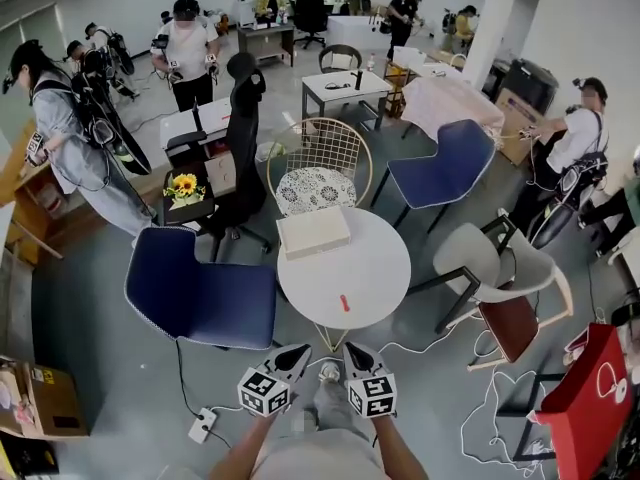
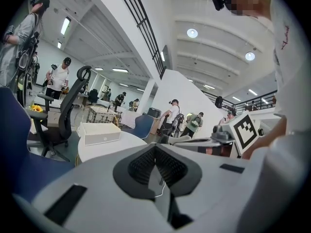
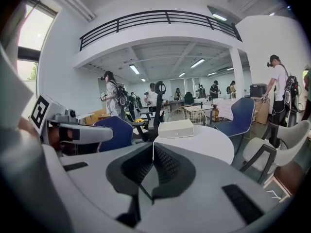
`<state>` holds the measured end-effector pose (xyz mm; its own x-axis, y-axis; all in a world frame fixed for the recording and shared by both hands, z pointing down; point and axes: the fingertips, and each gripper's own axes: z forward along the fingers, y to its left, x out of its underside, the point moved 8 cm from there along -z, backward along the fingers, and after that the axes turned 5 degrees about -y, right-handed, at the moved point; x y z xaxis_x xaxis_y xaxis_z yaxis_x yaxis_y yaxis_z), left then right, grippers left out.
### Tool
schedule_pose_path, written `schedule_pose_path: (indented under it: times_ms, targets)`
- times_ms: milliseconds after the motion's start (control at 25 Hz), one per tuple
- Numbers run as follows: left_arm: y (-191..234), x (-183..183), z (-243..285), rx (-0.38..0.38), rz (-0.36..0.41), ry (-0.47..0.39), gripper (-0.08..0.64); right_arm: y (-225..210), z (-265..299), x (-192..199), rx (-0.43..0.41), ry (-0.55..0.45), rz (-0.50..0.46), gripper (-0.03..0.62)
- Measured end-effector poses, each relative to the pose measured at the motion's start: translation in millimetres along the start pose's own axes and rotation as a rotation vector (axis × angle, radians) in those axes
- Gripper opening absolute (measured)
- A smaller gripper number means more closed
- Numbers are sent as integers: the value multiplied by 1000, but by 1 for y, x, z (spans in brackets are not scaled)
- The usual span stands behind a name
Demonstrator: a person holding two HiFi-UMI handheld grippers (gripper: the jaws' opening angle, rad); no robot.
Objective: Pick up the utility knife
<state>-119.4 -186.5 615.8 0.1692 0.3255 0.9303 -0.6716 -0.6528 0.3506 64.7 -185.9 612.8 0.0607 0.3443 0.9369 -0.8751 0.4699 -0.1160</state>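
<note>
The utility knife (image 1: pixel 345 302), small and red-orange, lies on the round white table (image 1: pixel 390 268) near its front edge. Both grippers are held low in front of the table, short of its rim. My left gripper (image 1: pixel 297 350) points toward the table with its dark pads together and nothing between them (image 2: pixel 155 147). Beside it, my right gripper (image 1: pixel 352 349) is also shut and empty (image 3: pixel 153 144). The knife lies just beyond and between the two tips. Neither gripper view shows the knife.
A white box (image 1: pixel 313 232) sits on the far side of the table. A blue chair (image 1: pixel 200 298) stands at the left, a grey and maroon chair (image 1: pixel 505 288) at the right, a wire chair (image 1: pixel 318 163) behind. Cables and a power strip (image 1: pixel 203 425) lie on the floor. People stand around the room.
</note>
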Motion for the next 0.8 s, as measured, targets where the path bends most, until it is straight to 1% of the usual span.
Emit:
schedule_pose_path:
  times_ms: [360, 600, 800]
  targets:
    - [39, -25, 73, 13, 6, 24, 12, -54, 54, -28, 9, -6, 16, 17]
    - [54, -18, 103, 22, -21, 61, 12, -81, 72, -20, 28, 40, 43, 17]
    - [63, -7, 110, 10, -57, 89, 12, -88, 83, -6, 25, 93, 70, 17]
